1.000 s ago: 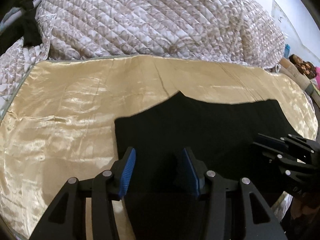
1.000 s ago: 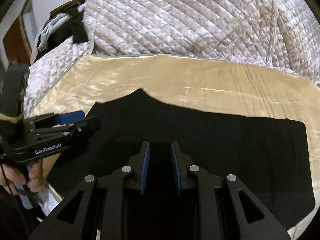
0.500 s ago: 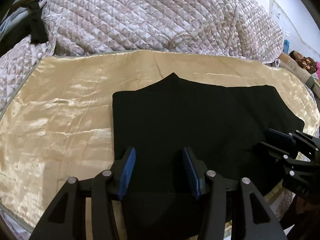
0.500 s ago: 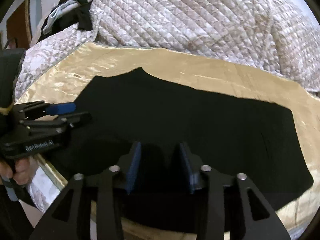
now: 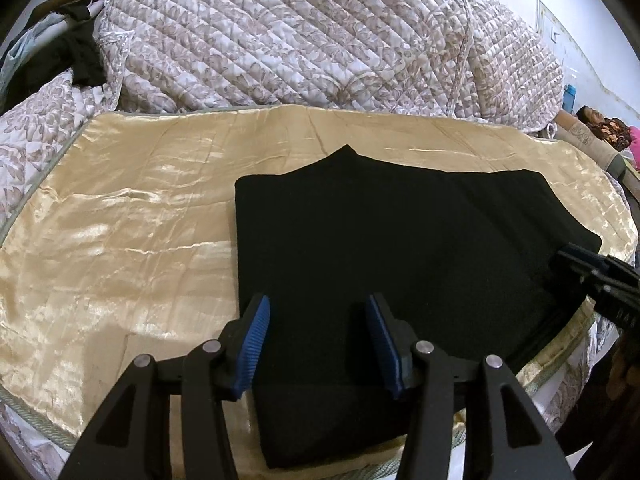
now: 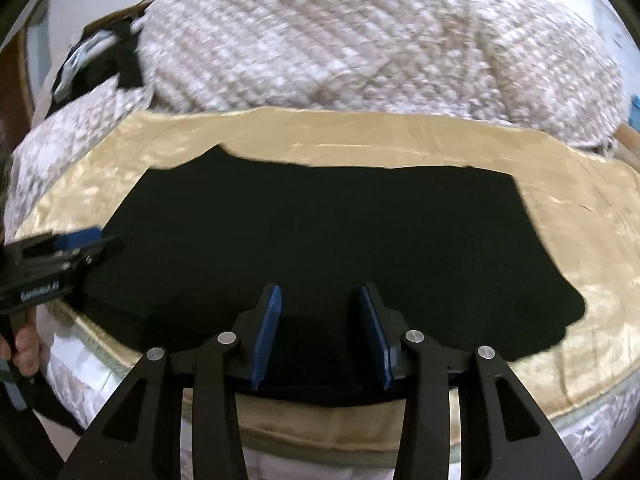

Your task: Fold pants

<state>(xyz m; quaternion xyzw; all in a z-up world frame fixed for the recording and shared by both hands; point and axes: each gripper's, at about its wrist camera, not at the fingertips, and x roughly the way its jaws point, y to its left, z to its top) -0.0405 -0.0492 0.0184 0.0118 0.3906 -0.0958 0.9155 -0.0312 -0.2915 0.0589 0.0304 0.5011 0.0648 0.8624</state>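
Black pants (image 5: 380, 240) lie folded flat on a gold satin sheet (image 5: 120, 240), their near edge close to the bed's front edge. My left gripper (image 5: 317, 300) hovers open over the pants' near left part, nothing between its blue pads. My right gripper (image 6: 320, 290) stands open above the near edge of the pants (image 6: 320, 232), also holding nothing. Each gripper shows in the other's view: the right one (image 5: 592, 276) at the pants' right corner, the left one (image 6: 76, 240) at their left end, with a hand (image 6: 24, 344) on its grip.
A bulky quilted bedspread (image 5: 300, 40) is heaped behind the sheet. Dark clothes (image 5: 80, 60) lie at the far left corner. A person (image 5: 600, 128) lies beyond the bed at the far right. The bed's edge (image 6: 320, 432) runs just below my right gripper.
The right gripper's jaws have widened and it has pulled back toward the bed's near edge, leaving the pants lying flat. The left gripper drew back a little, still open.
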